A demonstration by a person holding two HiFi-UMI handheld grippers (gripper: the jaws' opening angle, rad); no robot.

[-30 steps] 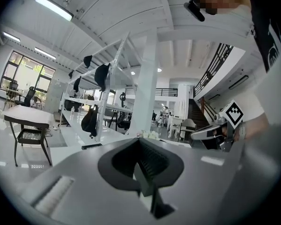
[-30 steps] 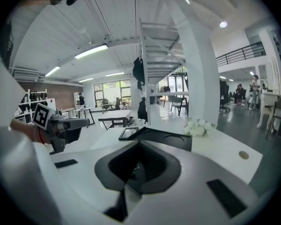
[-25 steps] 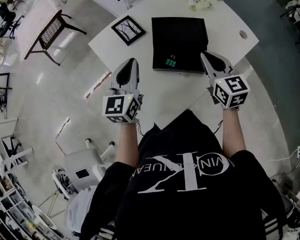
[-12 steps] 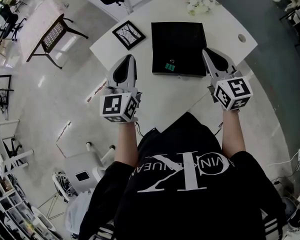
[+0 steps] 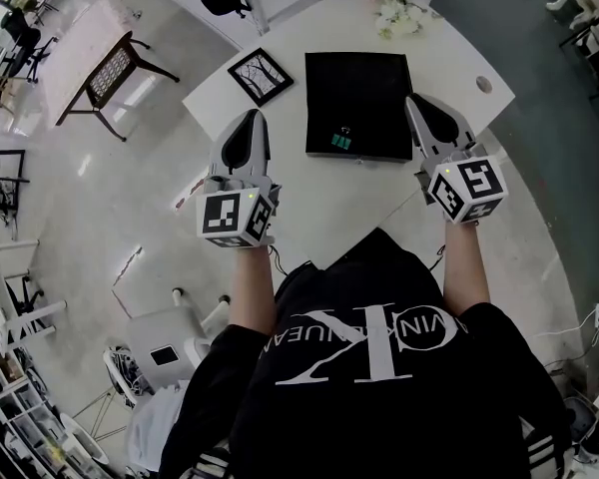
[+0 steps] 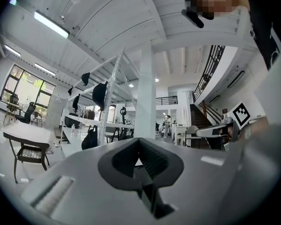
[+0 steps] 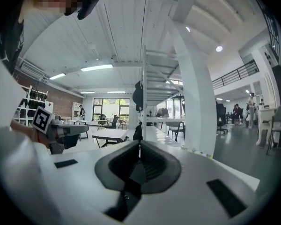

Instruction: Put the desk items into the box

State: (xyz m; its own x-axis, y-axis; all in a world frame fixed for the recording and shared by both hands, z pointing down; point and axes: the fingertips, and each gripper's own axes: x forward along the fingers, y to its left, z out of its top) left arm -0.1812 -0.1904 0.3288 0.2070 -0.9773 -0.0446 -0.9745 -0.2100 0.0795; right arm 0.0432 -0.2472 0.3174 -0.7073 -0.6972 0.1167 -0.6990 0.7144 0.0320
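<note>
My left gripper (image 5: pixel 251 118) and right gripper (image 5: pixel 415 101) were both closed and empty, flanking the black box (image 5: pixel 359 83) on the white table (image 5: pixel 319 198). Green binder clips (image 5: pixel 339 140) lay inside the box, picture frame (image 5: pixel 261 75) just left of it. Glossy floor (image 5: pixel 90 198) around.

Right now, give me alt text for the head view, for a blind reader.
A person holds the left gripper and right gripper, both shut, flanking a black box on a white desk. Green clips lie inside; a framed picture sits left of it.
</note>
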